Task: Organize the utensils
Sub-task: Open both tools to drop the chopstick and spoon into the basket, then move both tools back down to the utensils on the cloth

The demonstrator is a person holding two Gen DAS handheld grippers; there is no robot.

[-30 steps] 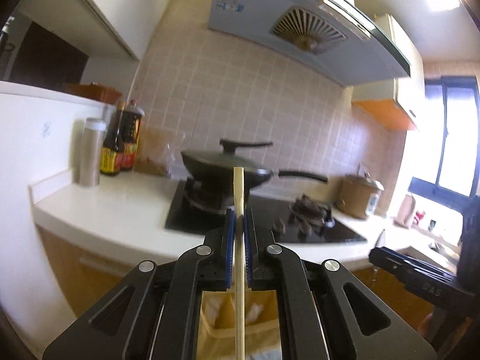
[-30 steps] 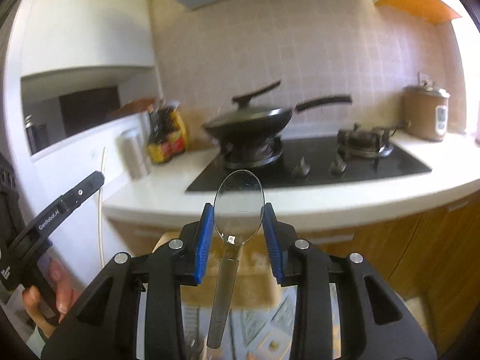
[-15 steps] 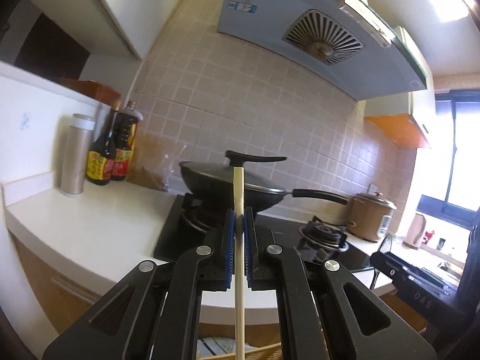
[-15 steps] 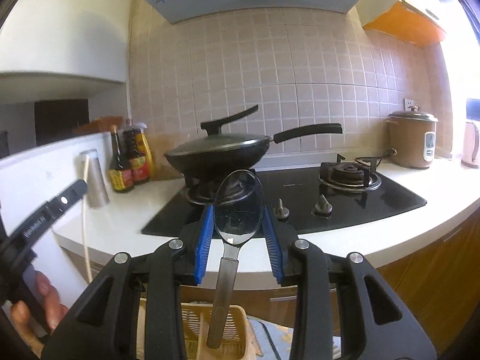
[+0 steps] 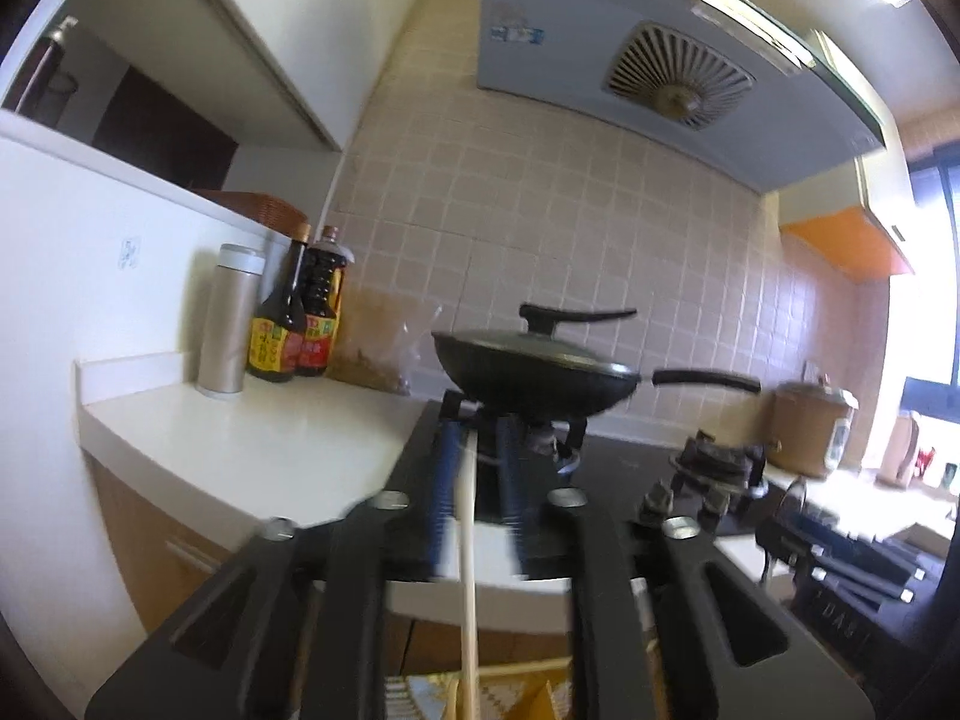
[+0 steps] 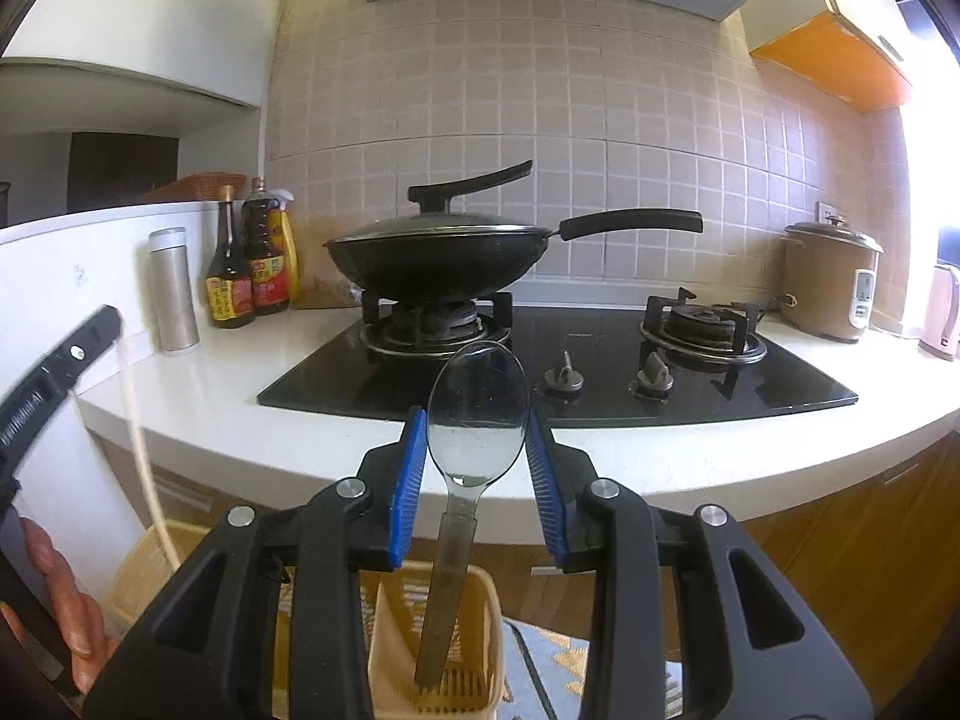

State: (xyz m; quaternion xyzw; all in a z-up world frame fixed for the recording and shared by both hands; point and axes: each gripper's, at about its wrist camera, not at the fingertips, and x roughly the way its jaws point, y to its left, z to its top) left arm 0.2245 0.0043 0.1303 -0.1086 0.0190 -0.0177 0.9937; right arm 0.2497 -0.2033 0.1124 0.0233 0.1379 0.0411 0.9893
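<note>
- Both grippers sit lower now; my left gripper (image 5: 474, 504) is opening, chopstick (image 5: 467, 570) loose between its fingers
- My right gripper (image 6: 477, 468) is easing apart off the spoon (image 6: 477, 414); both are dropping into the basket (image 6: 435, 642), I reckon

The left gripper (image 5: 474, 498) is motion-smeared, so I can't tell if its opening jaws touch the chopstick (image 5: 468, 570), whose lower end runs off the frame bottom. The spoon (image 6: 474, 450) handle tip sinks into the basket (image 6: 432, 630), which the gripper body half hides. The hand (image 6: 60, 612) is cropped at the left edge.
</note>
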